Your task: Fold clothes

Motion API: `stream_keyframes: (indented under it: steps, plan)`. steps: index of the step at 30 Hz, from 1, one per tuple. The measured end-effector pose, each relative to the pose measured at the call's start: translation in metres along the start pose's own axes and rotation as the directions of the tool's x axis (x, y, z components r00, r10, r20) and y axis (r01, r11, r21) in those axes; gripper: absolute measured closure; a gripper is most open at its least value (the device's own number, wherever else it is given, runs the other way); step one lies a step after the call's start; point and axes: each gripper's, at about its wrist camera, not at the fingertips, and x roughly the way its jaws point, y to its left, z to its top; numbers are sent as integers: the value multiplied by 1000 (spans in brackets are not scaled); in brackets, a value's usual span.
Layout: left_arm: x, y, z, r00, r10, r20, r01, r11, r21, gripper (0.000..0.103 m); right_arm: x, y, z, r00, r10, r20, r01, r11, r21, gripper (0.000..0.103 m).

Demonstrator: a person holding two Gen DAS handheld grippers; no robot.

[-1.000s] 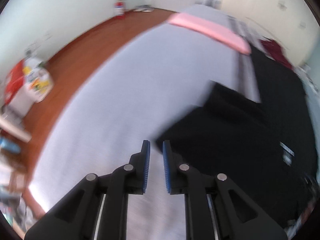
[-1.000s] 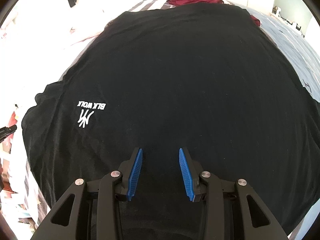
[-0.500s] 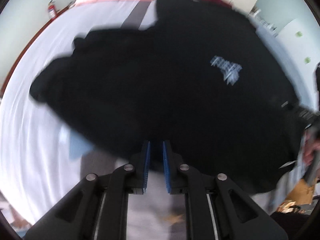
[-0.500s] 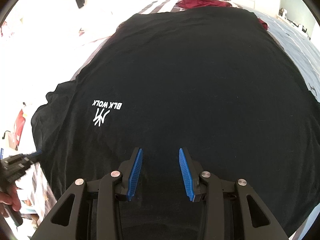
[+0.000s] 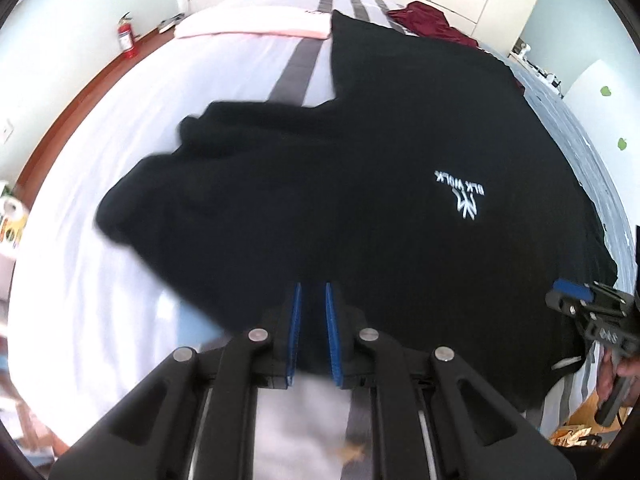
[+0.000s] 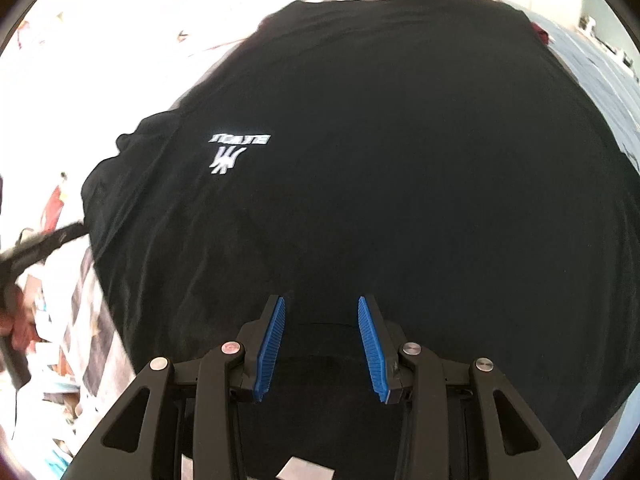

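Observation:
A black T-shirt [image 5: 360, 184] with a small white logo [image 5: 462, 196] lies spread on the bed, its left sleeve [image 5: 180, 184] bunched toward the white sheet. My left gripper [image 5: 312, 286] hovers over the shirt's near edge, its jaws almost together with nothing between them. In the right wrist view the same shirt [image 6: 400, 160] fills the picture, with the logo [image 6: 234, 152] at the left. My right gripper [image 6: 321, 300] stands open above the cloth near the collar. The right gripper [image 5: 572, 292] also shows at the left wrist view's right edge, held by a hand.
The white sheet [image 5: 120, 120] with grey stripes covers the bed. A pink folded piece [image 5: 256, 26] and a maroon garment [image 5: 424, 16] lie at the far end. A fire extinguisher [image 5: 126, 36] stands on the wooden floor. Clutter [image 6: 48, 360] lies left of the bed.
The left gripper has swung from above the bare white sheet to over the black shirt. The right gripper has shifted a little, and the left tool now shows at its view's left edge.

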Motion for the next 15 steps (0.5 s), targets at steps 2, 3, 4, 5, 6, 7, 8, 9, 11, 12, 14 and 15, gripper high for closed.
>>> stream_keyframes:
  steps: [2, 3, 4, 5, 6, 7, 8, 9, 11, 12, 14, 15]
  plan:
    - [12, -3, 3, 1000, 16, -10, -16, 1000, 10, 92, -4, 2, 2, 1000, 13, 6, -13, 1000, -3, 68]
    - [23, 1, 0, 997, 63, -46, -62, 998, 18, 92, -4, 2, 4, 1000, 20, 8, -20, 1000, -2, 68]
    - [30, 6, -3, 993, 98, -69, -97, 995, 19, 92, -4, 3, 6, 1000, 24, 10, -24, 1000, -3, 68]
    - [29, 12, -5, 992, 107, -61, -107, 994, 4, 92, -4, 3, 9, 1000, 27, 13, -27, 1000, -4, 68]
    - [28, 18, -6, 990, 126, -56, -127, 992, -13, 92, -4, 2, 10, 999, 29, 17, -29, 1000, -3, 68]
    - [25, 25, -4, 983, 172, -58, -174, 984, -34, 92, -4, 2, 12, 999, 29, 21, -29, 1000, 0, 68]
    - [22, 32, -2, 974, 217, -61, -220, 974, -54, 92, -3, 1, 14, 999, 28, 25, -28, 1000, 7, 68]
    - [19, 40, 0, 965, 252, -66, -257, 963, -81, 92, -3, -1, 16, 999, 27, 29, -27, 1000, 15, 68]
    - [15, 57, 9, 962, 264, -73, -272, 949, -158, 92, -1, -4, 20, 999, 23, 34, -24, 999, 32, 68]
    - [13, 59, 15, 969, 241, -58, -247, 954, -170, 92, 1, -5, 22, 999, 20, 36, -22, 999, 39, 68]
    - [10, 59, 30, 983, 184, -24, -186, 967, -173, 92, 2, -6, 27, 999, 15, 39, -17, 999, 44, 68]
    - [10, 48, 38, 991, 135, -1, -134, 983, -123, 91, 4, -6, 30, 999, 15, 40, -17, 999, 46, 68]
